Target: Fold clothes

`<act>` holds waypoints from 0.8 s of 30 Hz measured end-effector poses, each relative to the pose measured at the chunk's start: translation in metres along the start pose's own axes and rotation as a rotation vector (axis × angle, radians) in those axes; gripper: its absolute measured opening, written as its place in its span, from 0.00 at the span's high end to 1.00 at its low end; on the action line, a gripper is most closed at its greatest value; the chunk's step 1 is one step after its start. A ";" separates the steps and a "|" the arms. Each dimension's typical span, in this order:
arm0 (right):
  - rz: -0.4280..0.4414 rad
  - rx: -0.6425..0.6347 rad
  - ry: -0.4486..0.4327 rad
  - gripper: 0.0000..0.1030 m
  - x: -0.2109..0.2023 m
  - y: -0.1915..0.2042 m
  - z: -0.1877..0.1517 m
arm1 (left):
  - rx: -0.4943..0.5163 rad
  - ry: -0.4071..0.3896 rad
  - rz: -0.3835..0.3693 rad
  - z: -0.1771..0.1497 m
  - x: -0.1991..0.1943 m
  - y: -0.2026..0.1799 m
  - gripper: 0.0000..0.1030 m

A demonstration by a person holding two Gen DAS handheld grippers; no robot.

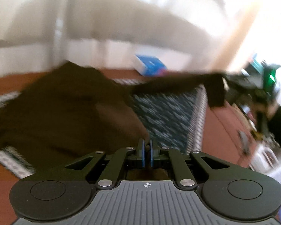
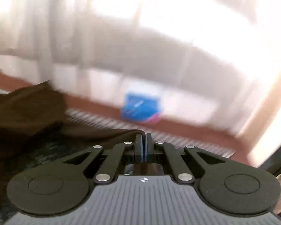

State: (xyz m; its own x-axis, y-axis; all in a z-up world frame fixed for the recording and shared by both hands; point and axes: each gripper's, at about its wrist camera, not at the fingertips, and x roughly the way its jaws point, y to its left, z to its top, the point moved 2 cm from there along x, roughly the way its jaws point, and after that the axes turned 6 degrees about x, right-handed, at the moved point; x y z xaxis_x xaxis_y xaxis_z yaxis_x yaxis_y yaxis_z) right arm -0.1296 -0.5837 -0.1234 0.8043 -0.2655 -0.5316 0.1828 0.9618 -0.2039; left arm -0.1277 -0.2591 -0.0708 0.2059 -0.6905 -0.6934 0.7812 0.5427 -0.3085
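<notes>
While both views blur, each gripper pinches the dark brown garment (image 1: 69,103)
Left gripper (image 1: 147,153) and right gripper (image 2: 143,146) clamp cloth above patterned rug (image 1: 164,108)

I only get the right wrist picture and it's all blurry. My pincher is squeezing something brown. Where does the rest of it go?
Observer: From the left wrist camera, the brown garment spreads wide over a patterned rug, a big dark heap on the left.
Operator: Is the other pincher holding it too?
Observer: Yes. The left gripper is shut on the garment's near edge, while your right gripper pinches another edge.
Operator: Is the part I'm holding up in the air?
Observer: It looks so. The left camera shows a long strip stretched out above the rug toward the right.
</notes>
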 end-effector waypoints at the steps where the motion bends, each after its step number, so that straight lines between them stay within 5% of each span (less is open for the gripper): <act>1: -0.015 -0.032 0.002 0.97 0.004 -0.004 -0.005 | -0.004 0.024 -0.019 -0.004 0.012 -0.010 0.99; 4: -0.034 -0.097 0.060 0.97 0.028 -0.017 -0.034 | -0.015 0.127 -0.078 -0.021 0.059 -0.040 0.99; 7: 0.004 -0.102 0.185 0.97 0.065 -0.034 -0.089 | 0.009 0.239 -0.055 -0.039 0.102 -0.068 0.99; 15: 0.326 -0.196 0.352 0.97 0.073 -0.039 -0.169 | -0.026 0.446 0.031 -0.062 0.160 -0.084 0.92; 18: 0.444 -0.199 0.414 0.95 0.077 -0.043 -0.180 | -0.025 0.409 0.051 -0.043 0.147 -0.083 0.74; 21: 0.586 -0.101 0.431 0.75 0.074 -0.060 -0.171 | -0.024 0.372 0.070 -0.024 0.135 -0.081 0.68; 23: 0.633 -0.030 0.393 0.47 0.072 -0.074 -0.159 | -0.024 0.347 0.083 -0.012 0.126 -0.081 0.54; 24: 0.644 0.005 0.366 0.45 0.075 -0.080 -0.149 | -0.023 0.335 0.090 -0.005 0.122 -0.080 0.46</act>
State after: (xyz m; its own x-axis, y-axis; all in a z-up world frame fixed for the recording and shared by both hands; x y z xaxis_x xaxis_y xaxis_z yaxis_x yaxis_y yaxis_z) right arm -0.1685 -0.6904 -0.2696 0.5133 0.3465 -0.7851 -0.2582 0.9348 0.2437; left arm -0.1685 -0.3844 -0.1342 0.0655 -0.4464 -0.8924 0.7542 0.6077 -0.2487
